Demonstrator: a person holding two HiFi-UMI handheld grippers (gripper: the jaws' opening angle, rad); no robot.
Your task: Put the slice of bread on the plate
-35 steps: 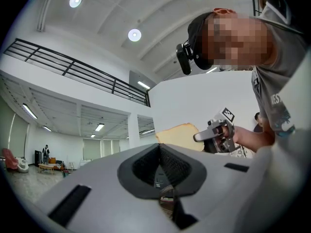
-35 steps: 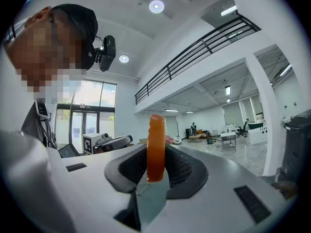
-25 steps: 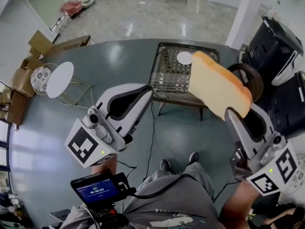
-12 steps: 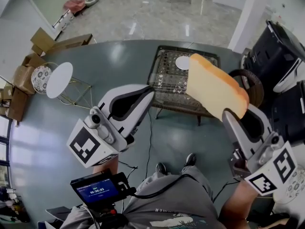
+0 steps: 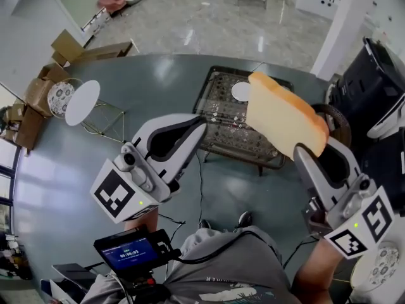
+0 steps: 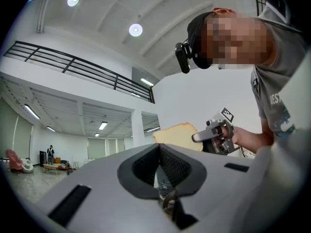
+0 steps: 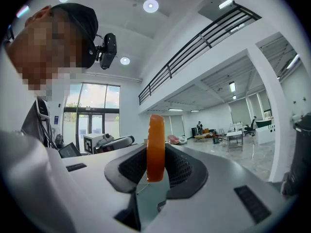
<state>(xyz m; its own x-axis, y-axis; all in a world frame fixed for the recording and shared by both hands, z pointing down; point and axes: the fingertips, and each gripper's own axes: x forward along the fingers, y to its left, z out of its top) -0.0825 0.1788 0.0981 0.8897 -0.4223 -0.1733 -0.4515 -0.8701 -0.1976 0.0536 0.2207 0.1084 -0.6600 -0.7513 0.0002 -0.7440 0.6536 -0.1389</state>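
One slice of bread (image 5: 285, 120) sticks up from the right tongs (image 5: 309, 149), pinched by its near end; left tongs (image 5: 200, 121) pressed together, empty; a shake might drop it before the far plate (image 5: 240, 92).

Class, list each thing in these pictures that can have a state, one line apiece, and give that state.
slice of bread: held on edge in the air, not yet on the plate.
right gripper: shut on the slice of bread.
left gripper: shut, nothing between its jaws.
plate: empty, lying on the low table.
small screen: lit.
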